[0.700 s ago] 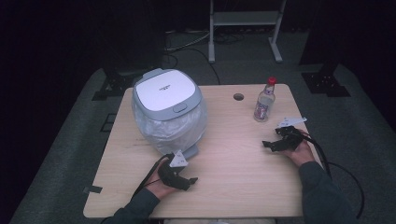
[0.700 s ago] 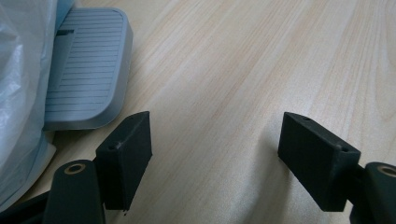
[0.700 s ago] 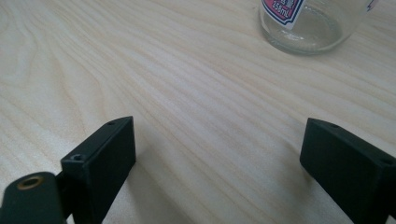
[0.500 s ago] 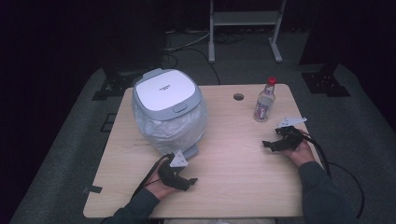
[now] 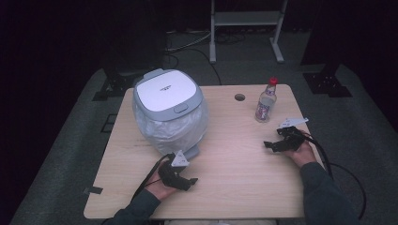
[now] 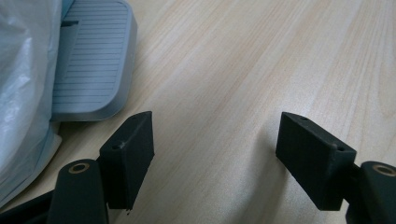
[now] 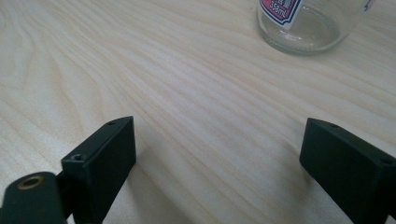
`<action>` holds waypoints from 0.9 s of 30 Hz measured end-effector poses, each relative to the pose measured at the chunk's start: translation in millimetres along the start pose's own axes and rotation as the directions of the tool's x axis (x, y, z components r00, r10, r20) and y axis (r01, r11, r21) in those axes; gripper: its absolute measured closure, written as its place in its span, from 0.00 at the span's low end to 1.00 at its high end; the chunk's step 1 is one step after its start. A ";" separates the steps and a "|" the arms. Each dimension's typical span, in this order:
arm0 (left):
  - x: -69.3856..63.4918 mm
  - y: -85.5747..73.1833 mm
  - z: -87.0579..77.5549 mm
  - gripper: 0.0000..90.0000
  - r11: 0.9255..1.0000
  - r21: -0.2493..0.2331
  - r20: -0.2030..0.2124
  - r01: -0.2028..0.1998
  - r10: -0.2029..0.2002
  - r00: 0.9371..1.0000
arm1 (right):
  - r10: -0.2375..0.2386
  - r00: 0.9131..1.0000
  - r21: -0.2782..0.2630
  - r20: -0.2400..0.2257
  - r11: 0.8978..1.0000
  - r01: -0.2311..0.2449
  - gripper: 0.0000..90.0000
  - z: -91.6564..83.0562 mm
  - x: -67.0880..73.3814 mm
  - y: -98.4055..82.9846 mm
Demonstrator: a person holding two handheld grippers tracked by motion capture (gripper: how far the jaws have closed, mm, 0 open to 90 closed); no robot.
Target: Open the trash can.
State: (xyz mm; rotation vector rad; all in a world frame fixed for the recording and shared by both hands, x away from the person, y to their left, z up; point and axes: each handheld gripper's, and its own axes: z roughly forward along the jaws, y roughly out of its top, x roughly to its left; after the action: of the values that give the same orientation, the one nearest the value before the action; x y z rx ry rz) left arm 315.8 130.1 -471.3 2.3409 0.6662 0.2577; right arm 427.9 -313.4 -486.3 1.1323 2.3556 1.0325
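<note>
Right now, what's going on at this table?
A person sits at a wooden table with a claw tool in each hand, both resting on the tabletop. The left claw is open beside the foot pedal of a lidded trash bin lined with a plastic bag. The right claw is open too, near a clear bottle. Neither holds anything.

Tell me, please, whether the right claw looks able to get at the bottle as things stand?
Probably yes: the right claw is open, and only bare table lies between it and the upright bottle.
</note>
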 end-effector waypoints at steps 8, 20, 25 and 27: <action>5.9 0.7 -2.3 0.35 0.997 -0.007 0.018 0.080 -0.080 0.997 | 0.002 1.000 0.000 0.001 1.000 -0.002 0.10 0.0 0.0 0.0; 7.0 4.2 -10.6 0.45 0.995 -0.040 0.019 0.091 -0.091 0.996 | 0.001 1.000 -0.001 0.003 1.000 -0.001 0.10 0.1 -0.4 0.1; 6.7 7.4 -13.9 0.48 0.993 -0.062 0.019 0.098 -0.097 0.995 | 0.004 1.000 -0.001 0.004 1.000 -0.004 0.10 0.2 -0.4 0.1; 7.4 8.3 -15.8 0.51 0.992 -0.077 0.011 0.097 -0.096 0.995 | 0.004 1.000 -0.002 0.005 1.000 -0.004 0.10 0.2 -0.4 0.1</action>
State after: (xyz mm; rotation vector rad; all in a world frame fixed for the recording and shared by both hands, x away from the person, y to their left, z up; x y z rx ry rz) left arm 319.8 137.6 -454.0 2.2275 0.7503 0.2269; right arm 428.4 -313.5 -486.3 1.1386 2.3489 1.0316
